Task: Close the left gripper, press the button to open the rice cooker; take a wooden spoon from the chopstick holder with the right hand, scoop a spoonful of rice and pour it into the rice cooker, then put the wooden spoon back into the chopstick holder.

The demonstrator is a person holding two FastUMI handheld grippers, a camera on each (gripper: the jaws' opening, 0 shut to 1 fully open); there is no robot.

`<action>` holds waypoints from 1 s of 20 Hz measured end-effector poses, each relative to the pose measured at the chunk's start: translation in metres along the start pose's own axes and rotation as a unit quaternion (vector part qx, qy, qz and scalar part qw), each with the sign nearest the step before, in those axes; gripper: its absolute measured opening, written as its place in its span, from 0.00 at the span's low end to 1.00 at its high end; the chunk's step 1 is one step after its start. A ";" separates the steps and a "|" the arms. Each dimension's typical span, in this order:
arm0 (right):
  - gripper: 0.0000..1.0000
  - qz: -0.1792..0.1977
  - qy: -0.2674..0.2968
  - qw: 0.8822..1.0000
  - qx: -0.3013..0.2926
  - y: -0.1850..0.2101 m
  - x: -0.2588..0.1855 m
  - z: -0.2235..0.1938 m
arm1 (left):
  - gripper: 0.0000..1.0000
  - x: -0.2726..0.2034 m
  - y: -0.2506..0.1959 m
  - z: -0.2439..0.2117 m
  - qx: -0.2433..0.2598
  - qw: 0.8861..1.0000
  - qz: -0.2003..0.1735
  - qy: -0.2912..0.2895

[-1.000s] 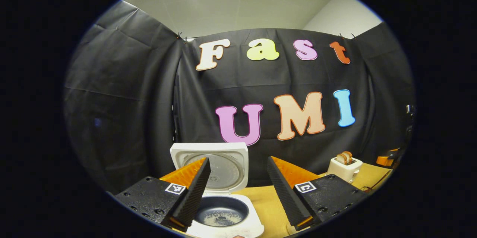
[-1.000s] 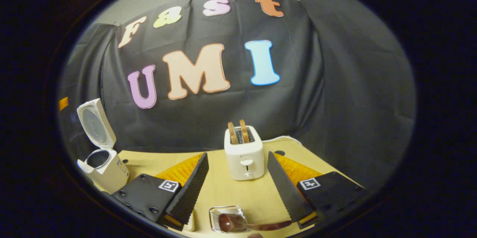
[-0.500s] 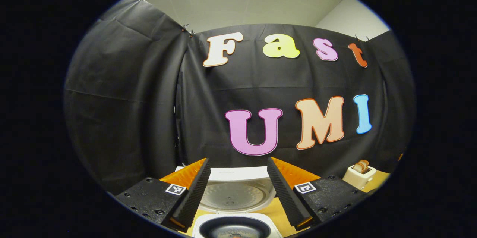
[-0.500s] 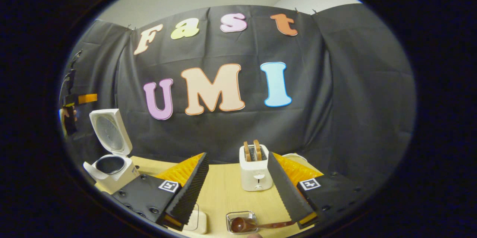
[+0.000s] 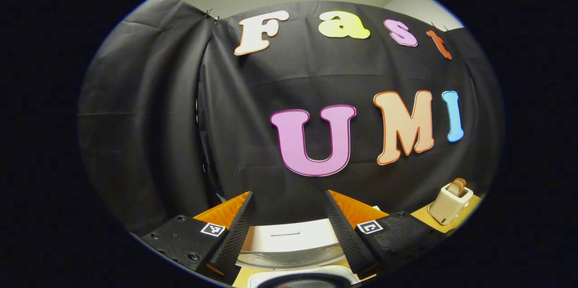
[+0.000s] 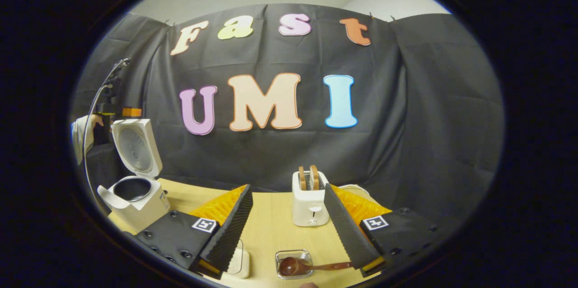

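Observation:
My left gripper (image 5: 289, 193) is open, and the white rice cooker's raised lid (image 5: 289, 240) stands between its fingers, with the pot's rim (image 5: 300, 277) just below. In the right gripper view the rice cooker (image 6: 135, 197) stands open at the far left, its dark pot showing. A hand holds the left gripper (image 6: 108, 116) close beside the lid's top. My right gripper (image 6: 287, 186) is open above the table. Below it a dark wooden spoon (image 6: 307, 266) lies with its bowl in a small clear dish (image 6: 293, 256). The spoon's handle points toward the right finger.
A white toaster (image 6: 309, 197) holding two slices stands mid-table, also at the right in the left gripper view as the toaster (image 5: 449, 200). A cream block (image 6: 239, 263) lies on the wooden table (image 6: 271, 229) by the right gripper's left finger. Black cloth closes the back and sides.
The left gripper has moved in toward the cooker's lid, and the pot has slid to the bottom edge of its view. The hand with it has come up beside the lid. Both grippers stay open.

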State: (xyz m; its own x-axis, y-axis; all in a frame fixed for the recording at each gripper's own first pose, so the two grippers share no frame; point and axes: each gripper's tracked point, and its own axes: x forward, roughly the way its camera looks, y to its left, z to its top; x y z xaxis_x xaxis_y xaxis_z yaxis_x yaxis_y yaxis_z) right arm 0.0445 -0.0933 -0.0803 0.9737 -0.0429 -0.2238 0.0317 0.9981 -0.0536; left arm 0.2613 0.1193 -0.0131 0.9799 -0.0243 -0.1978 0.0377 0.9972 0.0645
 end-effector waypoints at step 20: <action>1.00 0.097 -0.006 0.995 0.012 0.070 0.010 0.009 | 0.89 -0.124 -0.024 -0.061 -0.044 0.999 -0.009 0.028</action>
State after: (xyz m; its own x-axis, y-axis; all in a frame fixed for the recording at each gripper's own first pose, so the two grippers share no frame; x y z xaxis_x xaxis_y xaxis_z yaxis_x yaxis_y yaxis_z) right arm 0.0580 -0.0237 -0.0778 0.9648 0.1502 -0.2158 -0.1512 0.9884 0.0120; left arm 0.1269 0.1031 -0.0496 0.9666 -0.0400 -0.2530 0.0350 0.9991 -0.0242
